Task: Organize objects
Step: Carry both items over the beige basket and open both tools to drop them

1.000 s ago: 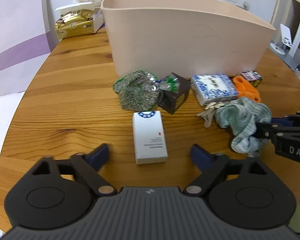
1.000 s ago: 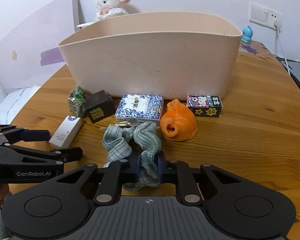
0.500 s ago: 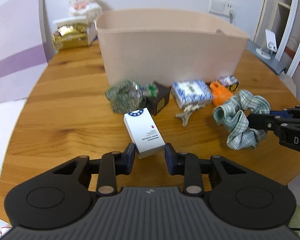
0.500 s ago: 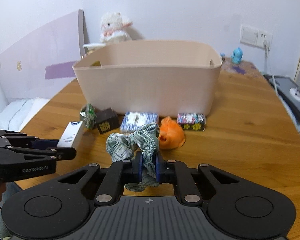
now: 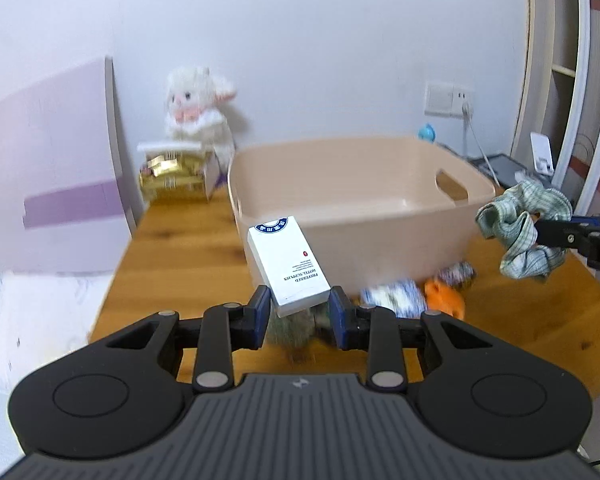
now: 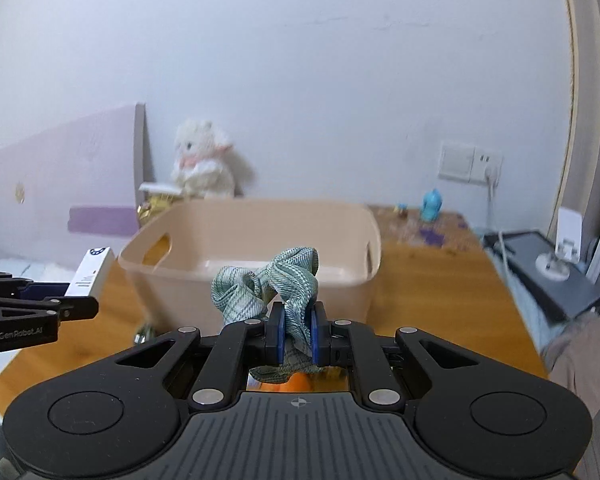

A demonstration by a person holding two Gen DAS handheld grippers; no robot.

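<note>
Both lifted: left gripper [image 5: 299, 312] clamps white box [image 5: 287, 266], right gripper [image 6: 296, 334] scrunchie [image 6: 272, 286], before bin [image 6: 252, 240].

box [image 5: 287, 265]: we see white, with a blue round emblem and small dark print
scrunchie [image 6: 274, 284]: we read it as pale green with a fine white check
tub [image 5: 380, 216]: plain beige
table [image 5: 188, 256]: warm orange-brown wood grain
plush toy [image 5: 198, 104]: white with a pink bow
left gripper [image 5: 299, 314]: we note black arms with blue pads [image 5: 260, 312]
right gripper [image 6: 295, 336]: black, also with blue pads [image 6: 277, 334]
small figure [image 6: 432, 205]: we make out bright blue
squashed item [image 5: 444, 297]: orange
</note>
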